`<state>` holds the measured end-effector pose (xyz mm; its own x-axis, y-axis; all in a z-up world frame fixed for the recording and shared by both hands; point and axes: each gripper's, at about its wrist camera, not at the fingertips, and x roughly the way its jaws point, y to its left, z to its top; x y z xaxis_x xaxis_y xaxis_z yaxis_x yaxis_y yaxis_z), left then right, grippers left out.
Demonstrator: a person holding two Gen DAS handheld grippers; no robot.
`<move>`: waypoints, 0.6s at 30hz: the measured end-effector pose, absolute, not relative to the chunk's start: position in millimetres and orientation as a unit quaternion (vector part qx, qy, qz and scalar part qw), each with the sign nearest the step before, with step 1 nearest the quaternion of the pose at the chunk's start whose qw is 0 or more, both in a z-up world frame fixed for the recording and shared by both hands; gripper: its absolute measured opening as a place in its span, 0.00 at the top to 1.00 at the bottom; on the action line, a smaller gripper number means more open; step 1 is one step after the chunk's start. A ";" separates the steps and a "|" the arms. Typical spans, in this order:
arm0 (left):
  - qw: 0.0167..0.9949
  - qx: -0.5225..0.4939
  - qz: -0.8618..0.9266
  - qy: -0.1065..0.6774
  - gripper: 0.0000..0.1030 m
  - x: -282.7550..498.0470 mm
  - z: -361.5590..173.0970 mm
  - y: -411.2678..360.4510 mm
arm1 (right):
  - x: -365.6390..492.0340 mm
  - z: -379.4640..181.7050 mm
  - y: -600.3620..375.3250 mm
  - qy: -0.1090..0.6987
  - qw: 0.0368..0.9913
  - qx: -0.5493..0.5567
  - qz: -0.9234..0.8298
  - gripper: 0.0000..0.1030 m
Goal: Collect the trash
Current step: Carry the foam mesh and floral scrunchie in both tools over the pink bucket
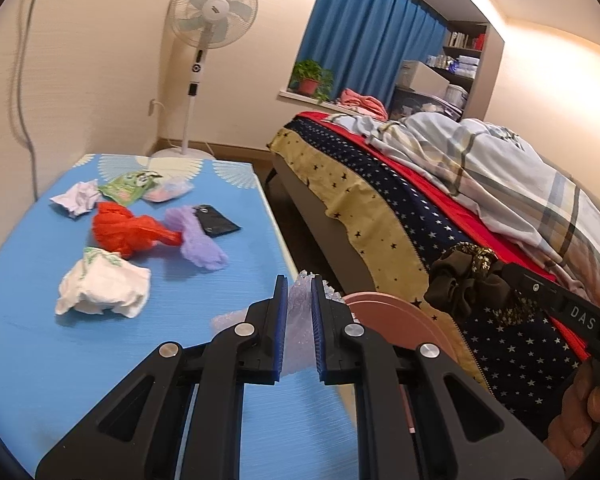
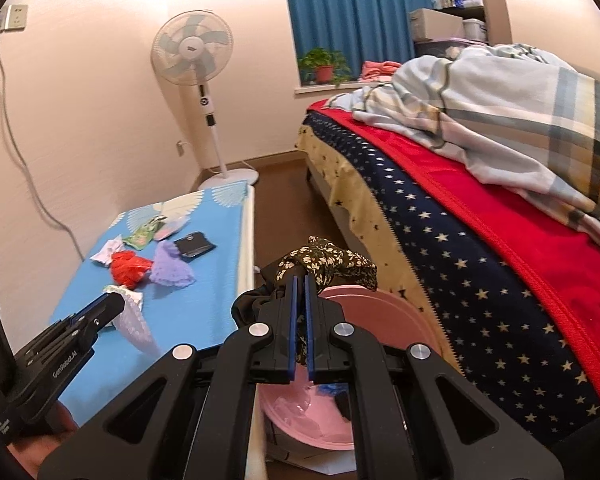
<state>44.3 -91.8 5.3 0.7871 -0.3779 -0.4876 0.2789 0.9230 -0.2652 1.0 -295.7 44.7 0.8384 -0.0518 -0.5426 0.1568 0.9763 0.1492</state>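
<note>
My left gripper (image 1: 300,286) is shut on a pale lilac foam wrap (image 1: 298,320) and holds it over the table's right edge; it also shows in the right wrist view (image 2: 134,322). My right gripper (image 2: 300,280) is shut on a dark floral cloth (image 2: 332,260) above the pink bin (image 2: 380,312). The cloth (image 1: 468,280) and the bin's rim (image 1: 388,312) also show in the left wrist view. Trash lies on the blue table (image 1: 40,340): a white wad (image 1: 100,288), a red bag (image 1: 128,228), a purple foam piece (image 1: 200,236), crumpled paper (image 1: 78,198), a green wrapper (image 1: 128,186).
A black wallet (image 1: 218,220) and a clear pouch (image 1: 168,190) lie on the table. A bed (image 1: 460,200) with starred and red covers stands right of the bin. A standing fan (image 1: 204,40) is in the far corner. A cable hangs down the left wall.
</note>
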 end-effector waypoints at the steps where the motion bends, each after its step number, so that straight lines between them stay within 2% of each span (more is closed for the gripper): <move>1: 0.940 -0.089 -0.177 0.276 0.89 45.4 4.2 -94.4 | 1.5 44.4 -299.3 0.279 0.953 0.096 -0.060 0.96; 18: 0.920 -0.081 -0.247 0.295 0.88 64.0 -20.6 -155.8 | 15.6 30.0 -340.2 0.296 0.939 0.120 -0.126 0.96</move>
<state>64.0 -155.8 -20.6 0.7043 -0.5023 -0.5017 0.4068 0.8647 -0.2947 15.6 -340.2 30.0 0.7929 -0.1650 -0.5866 0.3070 0.9397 0.1506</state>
